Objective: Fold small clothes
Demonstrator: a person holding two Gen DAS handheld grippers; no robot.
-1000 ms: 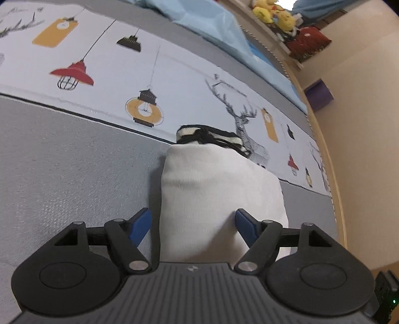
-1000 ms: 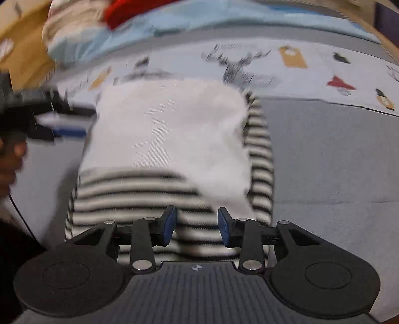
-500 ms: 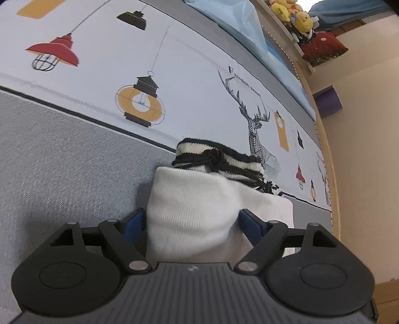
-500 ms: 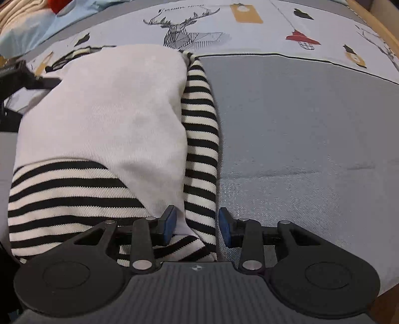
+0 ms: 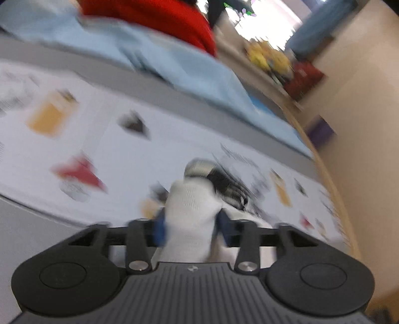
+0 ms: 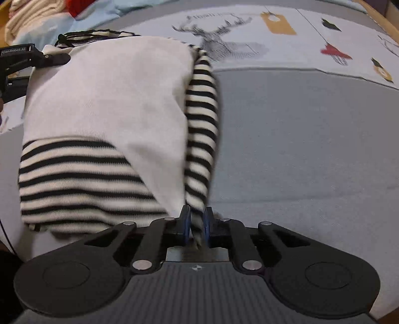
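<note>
A small white garment with black-and-white striped parts (image 6: pixel 107 104) lies folded on the grey bed cover (image 6: pixel 299 139). My right gripper (image 6: pixel 196 225) is shut on its striped edge (image 6: pixel 199 159) at the near right corner. In the blurred left wrist view my left gripper (image 5: pixel 192 225) is closed onto a bunch of the white cloth (image 5: pixel 192 209), lifted off the bed, with the striped collar and cord (image 5: pixel 224 184) beyond it. The left gripper also shows in the right wrist view (image 6: pixel 37 58) at the garment's far left corner.
A white sheet printed with lamps and a deer (image 6: pixel 286 37) lies beyond the garment. Light blue bedding (image 5: pixel 179 72) and a red item (image 5: pixel 154 20) sit at the back. The wooden bed edge (image 5: pixel 334 179) and a wall run along the right.
Both grippers closed onto the garment: the right on the striped edge, the left on the white cloth. The left gripper rose and swung, blurring its view.
</note>
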